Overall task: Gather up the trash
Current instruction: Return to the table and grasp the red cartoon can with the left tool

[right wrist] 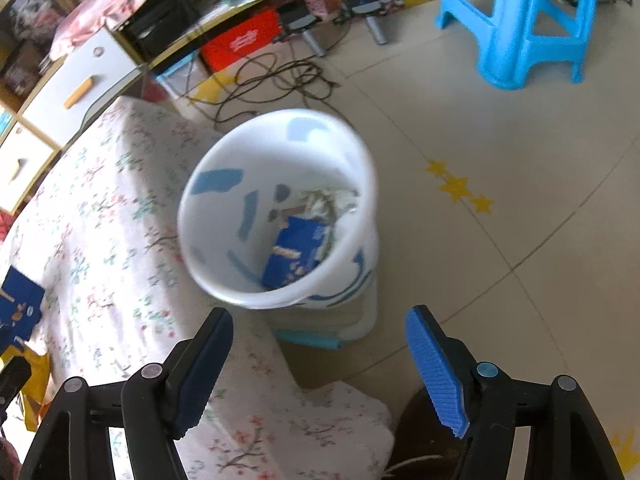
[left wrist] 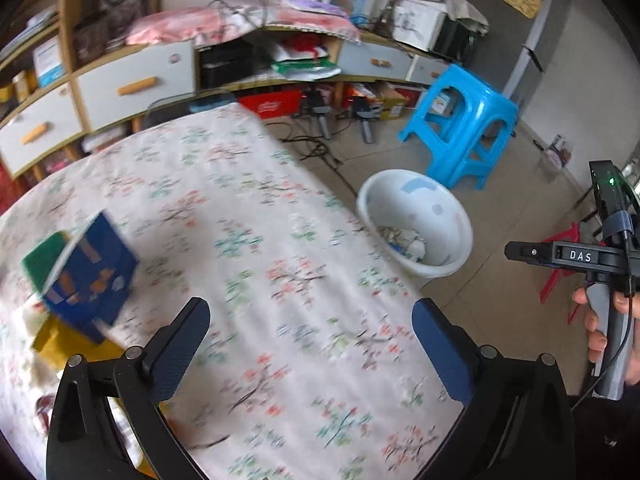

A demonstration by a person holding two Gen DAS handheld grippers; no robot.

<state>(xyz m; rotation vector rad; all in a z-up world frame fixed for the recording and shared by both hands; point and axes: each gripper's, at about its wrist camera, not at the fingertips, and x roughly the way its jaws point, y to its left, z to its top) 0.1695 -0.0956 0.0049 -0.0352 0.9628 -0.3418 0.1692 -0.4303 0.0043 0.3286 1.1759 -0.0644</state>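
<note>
Both views are being lit by soft, even daylight; motion blur is being seen esp. on tablecloth point(left wrist: 256, 216) & bin point(right wrist: 280, 208); edges are being bent & darkened by fisheye.

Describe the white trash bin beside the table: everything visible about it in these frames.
The white bin is a round, open-topped pail that looks like smooth plastic, with blue shapes showing on its wall. It stands upright on the tiled floor, close against the edge of the floral tablecloth. Inside lie a blue carton and crumpled pale scraps. A pale piece with a blue edge lies at its base. Neither gripper touches it; the right gripper hangs open above its near rim.
</note>
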